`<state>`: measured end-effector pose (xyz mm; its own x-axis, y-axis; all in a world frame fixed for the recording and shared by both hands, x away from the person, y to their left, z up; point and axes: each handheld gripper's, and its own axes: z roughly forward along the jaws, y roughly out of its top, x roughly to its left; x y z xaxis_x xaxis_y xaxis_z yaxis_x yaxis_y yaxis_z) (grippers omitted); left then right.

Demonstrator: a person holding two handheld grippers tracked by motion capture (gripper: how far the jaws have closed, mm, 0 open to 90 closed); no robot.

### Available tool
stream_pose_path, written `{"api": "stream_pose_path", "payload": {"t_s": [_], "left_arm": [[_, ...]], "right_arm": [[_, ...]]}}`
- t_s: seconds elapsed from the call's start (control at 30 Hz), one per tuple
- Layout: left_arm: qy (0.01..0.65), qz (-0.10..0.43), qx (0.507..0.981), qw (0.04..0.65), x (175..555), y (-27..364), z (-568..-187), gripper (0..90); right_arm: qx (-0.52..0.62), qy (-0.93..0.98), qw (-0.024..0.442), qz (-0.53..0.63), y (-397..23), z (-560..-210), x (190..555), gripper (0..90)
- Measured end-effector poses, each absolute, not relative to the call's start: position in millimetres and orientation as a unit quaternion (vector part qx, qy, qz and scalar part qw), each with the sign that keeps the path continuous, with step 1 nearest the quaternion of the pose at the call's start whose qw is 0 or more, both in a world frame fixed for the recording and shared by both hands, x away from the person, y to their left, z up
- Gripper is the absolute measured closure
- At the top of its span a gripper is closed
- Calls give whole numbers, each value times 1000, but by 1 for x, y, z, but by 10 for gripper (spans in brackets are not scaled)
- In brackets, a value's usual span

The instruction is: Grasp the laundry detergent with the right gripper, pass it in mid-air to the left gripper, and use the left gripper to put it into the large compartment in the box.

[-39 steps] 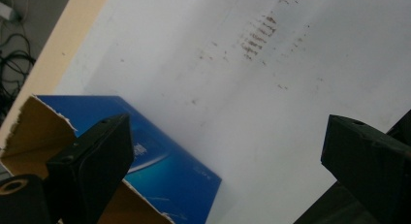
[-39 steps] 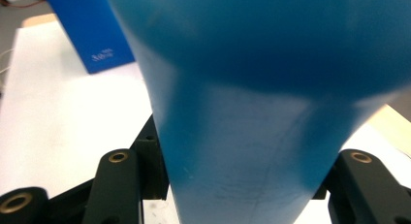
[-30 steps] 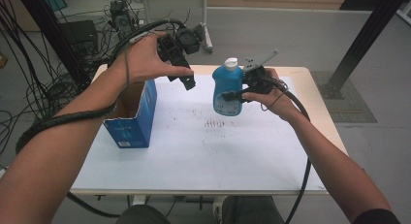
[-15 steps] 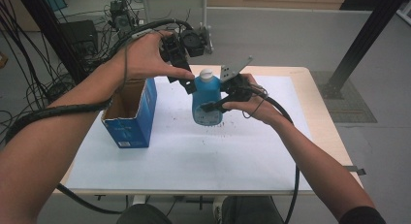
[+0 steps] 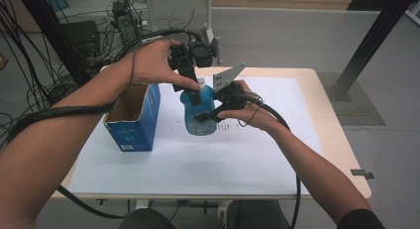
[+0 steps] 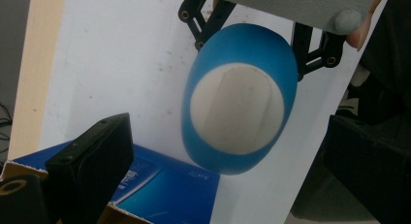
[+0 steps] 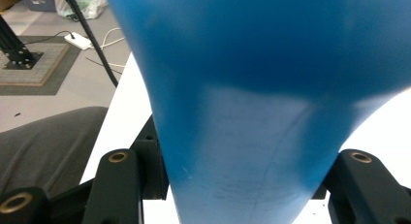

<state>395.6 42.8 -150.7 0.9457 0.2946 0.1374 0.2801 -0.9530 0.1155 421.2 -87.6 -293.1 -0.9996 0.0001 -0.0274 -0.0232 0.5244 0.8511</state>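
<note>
Right gripper view: the blue plastic bottle [image 7: 252,103] is running off the top and bottom edges, surface blurring close-up. High view: the left tool [image 5: 190,83] is hiding the bottle's white cap; label print is reading too small.

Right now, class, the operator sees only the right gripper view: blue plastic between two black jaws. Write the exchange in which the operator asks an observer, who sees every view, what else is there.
Operator: What am I holding?
Observer: A blue bottle with a white cap, clamped in your right gripper.
Operator: Where is the left gripper?
Observer: The left gripper is close above the bottle, near its cap, jaws open.
Operator: Anything beside the bottle?
Observer: An open-topped blue box stands on the table, on the left gripper's side of the bottle.
</note>
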Motion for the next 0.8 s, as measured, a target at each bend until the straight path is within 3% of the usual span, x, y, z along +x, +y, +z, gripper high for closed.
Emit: {"api": "stream_pose_path", "payload": {"t_s": [0.8], "left_arm": [[120,57,991,33,393,27,-160,50]], "right_arm": [[-34,866,8,498,-87,-284,410,439]]}}
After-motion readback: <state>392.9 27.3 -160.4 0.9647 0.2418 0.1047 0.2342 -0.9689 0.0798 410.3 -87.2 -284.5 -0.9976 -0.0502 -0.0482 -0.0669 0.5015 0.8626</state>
